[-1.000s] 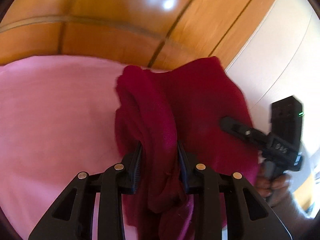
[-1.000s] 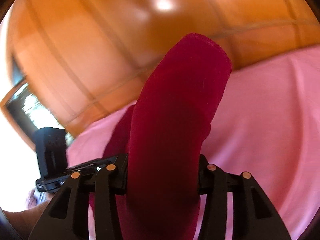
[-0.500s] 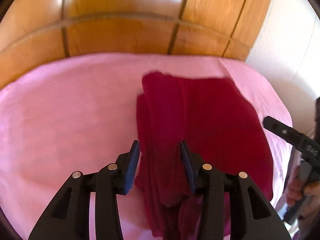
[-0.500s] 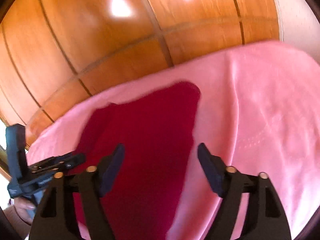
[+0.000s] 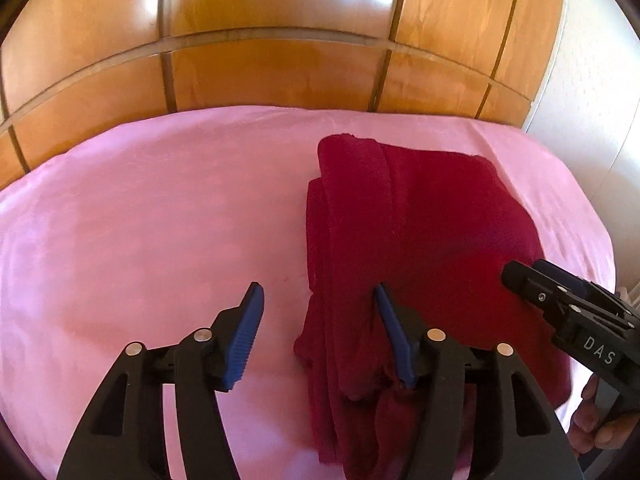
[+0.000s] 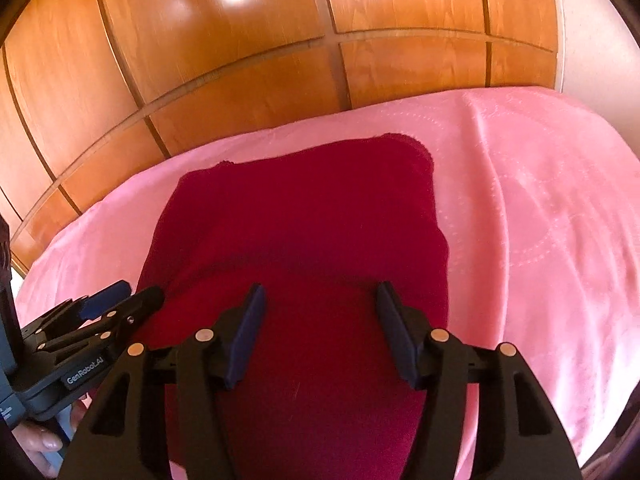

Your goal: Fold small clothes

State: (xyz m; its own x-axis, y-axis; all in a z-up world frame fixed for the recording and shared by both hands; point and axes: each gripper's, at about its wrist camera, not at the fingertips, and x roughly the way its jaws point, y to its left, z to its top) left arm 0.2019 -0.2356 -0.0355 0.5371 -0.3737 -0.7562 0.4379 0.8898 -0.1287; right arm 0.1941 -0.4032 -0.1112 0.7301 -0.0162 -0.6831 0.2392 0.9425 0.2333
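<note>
1. Garment point(image 5: 424, 248), dark red and folded, lies on the pink cloth point(image 5: 160, 216) in the left wrist view, right of centre, its layered folded edge on the left side.
2. The left gripper point(image 5: 318, 296) has its jaws apart and opening. Only the garment's left folded edge lies between them; the right blue pad point(image 5: 394, 340) is just at or on the fabric, the left pad stands clear over bare pink cloth. Neither pad presses the garment.
3. The right gripper point(image 5: 520, 276) comes in from the right edge of this view, its tip over the garment's right part. A hand point(image 5: 592, 428) grips its handle, cut off by the frame.
4. The near end of the garment runs under the left gripper's body and out of the frame, so its lower hem is hidden.
5. In the right wrist view the garment point(image 6: 304, 224) lies flat on the pink cloth point(image 6: 540, 208), spreading from the far edge back under the camera.
6. The right gripper point(image 6: 320, 298) has its jaws apart, both pads above the garment's near part with fabric showing between them, not pinched.
7. The left gripper point(image 6: 132, 296) enters at the lower left, its tip at the garment's left edge; whether it touches cannot be told here.
8. Wooden panelling point(image 6: 240, 60) rises behind the cloth. The garment's near end is cut off by the gripper body and the frame edge.
</note>
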